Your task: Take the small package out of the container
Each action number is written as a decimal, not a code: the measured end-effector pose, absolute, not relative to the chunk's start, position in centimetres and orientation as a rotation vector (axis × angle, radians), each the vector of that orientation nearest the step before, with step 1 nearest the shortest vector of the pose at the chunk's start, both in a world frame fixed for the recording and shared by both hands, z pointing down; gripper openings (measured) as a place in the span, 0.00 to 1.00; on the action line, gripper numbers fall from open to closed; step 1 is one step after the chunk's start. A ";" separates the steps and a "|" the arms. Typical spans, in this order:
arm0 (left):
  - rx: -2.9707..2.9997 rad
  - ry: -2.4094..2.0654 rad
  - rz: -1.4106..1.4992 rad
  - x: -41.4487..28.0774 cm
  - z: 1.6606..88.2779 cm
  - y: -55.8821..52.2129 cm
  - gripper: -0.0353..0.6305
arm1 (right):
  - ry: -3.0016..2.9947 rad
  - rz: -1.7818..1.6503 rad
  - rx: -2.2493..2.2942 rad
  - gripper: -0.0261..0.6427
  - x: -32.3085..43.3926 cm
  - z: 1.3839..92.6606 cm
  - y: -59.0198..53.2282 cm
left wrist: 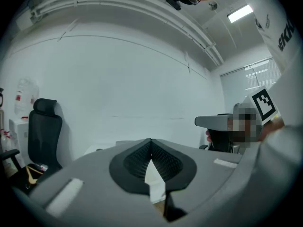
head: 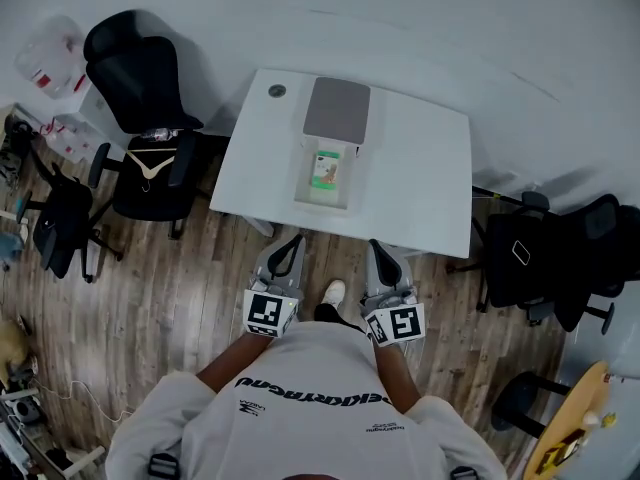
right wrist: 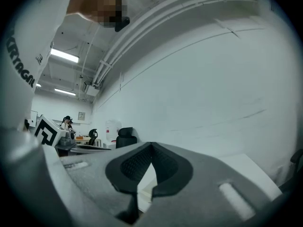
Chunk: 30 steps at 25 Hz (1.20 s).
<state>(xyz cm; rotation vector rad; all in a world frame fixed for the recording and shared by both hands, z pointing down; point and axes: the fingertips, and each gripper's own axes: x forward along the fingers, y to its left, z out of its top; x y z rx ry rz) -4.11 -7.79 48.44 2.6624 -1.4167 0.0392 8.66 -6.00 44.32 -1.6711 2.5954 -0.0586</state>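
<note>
On the white table [head: 420, 168] stands a clear, open container [head: 327, 200] with a small green package [head: 325, 168] lying inside it. A grey lid [head: 337, 109] lies just behind the container. My left gripper [head: 287, 251] and right gripper [head: 381, 256] hover side by side over the floor, short of the table's near edge, both pointing toward the container. The left gripper [left wrist: 151, 143] has its jaws closed tip to tip with nothing held. The right gripper [right wrist: 151, 146] looks the same, tips touching and empty. The container is hidden in both gripper views.
Black office chairs stand to the left [head: 140, 118] and right [head: 545, 253] of the table. A small round cap [head: 277, 91] sits at the table's far left corner. A yellow round table [head: 570, 428] is at the lower right. My shoe [head: 334, 292] is on the wooden floor.
</note>
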 end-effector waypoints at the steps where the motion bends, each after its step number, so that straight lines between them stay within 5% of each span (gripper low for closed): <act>1: 2.650 -1.425 0.039 -3.8 48.4 -8.4 0.06 | 2.604 -0.060 -1.660 0.04 9.0 44.3 -6.5; 30: 2.567 -1.433 0.151 1.0 51.0 -18.7 0.07 | 2.712 -0.197 -1.500 0.04 11.4 47.8 -14.7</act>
